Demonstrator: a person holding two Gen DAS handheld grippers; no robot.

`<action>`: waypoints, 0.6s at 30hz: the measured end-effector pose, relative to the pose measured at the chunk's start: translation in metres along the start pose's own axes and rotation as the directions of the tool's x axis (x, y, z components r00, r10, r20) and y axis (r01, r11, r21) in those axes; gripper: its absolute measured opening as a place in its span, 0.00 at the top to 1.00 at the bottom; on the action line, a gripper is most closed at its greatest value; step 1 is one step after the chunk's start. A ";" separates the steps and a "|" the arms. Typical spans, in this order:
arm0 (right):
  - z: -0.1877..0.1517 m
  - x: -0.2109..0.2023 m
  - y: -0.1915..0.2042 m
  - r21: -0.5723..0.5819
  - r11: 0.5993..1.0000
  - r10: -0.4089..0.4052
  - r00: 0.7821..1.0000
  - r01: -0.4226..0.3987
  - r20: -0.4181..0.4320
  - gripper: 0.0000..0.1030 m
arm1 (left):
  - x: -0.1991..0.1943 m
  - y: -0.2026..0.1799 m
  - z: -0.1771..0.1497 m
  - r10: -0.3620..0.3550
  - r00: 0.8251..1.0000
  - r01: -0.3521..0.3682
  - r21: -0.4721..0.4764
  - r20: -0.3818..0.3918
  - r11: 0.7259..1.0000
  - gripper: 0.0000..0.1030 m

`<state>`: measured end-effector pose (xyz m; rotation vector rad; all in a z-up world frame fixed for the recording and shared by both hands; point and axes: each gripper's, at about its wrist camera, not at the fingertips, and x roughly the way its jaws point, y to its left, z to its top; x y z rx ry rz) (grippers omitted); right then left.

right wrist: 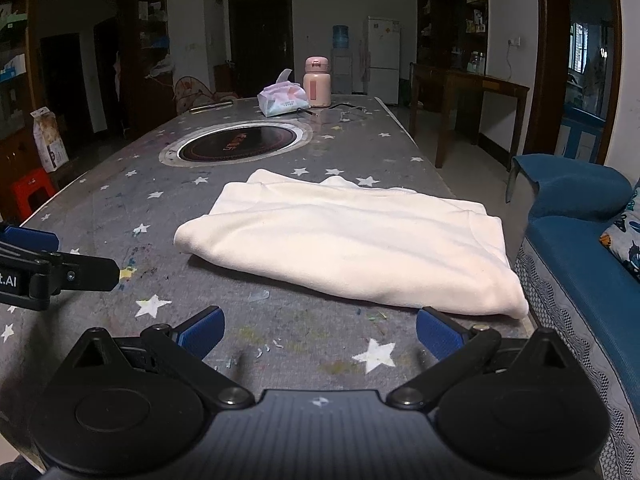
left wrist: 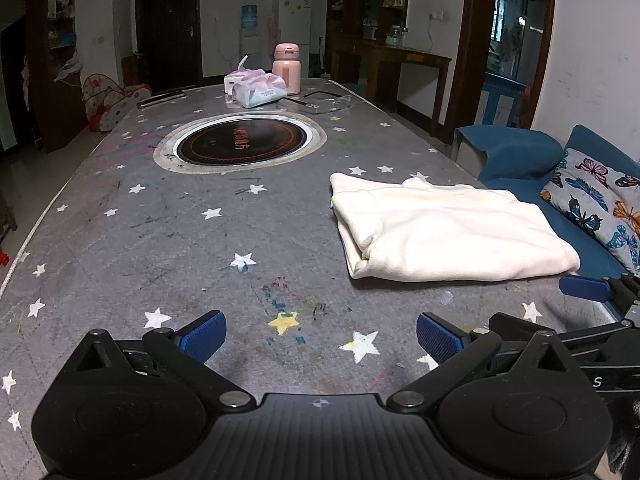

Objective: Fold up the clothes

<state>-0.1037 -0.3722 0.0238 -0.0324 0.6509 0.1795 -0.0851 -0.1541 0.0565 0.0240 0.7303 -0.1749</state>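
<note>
One cream garment (right wrist: pixel 352 248), folded, flat on the grey star-print surface (left wrist: pixel 160 240), centre of the right wrist view, right of centre in the left. Two hand-held grippers: left hand-held gripper (left wrist: pixel 320 336) and right hand-held gripper (right wrist: pixel 320 334), both with fingers spread apart, empty, clear of the cloth. Far end, upper centre: one pink flask (left wrist: pixel 287 69), one tissue pack (left wrist: pixel 256 88), one round black hob (left wrist: pixel 240 144)
</note>
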 end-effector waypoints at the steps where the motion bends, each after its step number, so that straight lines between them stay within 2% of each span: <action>1: 0.000 0.000 0.000 0.000 1.000 0.000 1.000 0.000 -0.001 0.00 | 0.000 -0.001 0.000 -0.001 1.000 0.001 0.001 0.000 1.000 0.00; 18: -0.001 0.001 -0.004 0.010 1.000 -0.003 1.000 0.003 -0.011 0.00 | 0.005 -0.007 0.002 0.007 1.000 -0.006 0.033 -0.010 0.999 0.00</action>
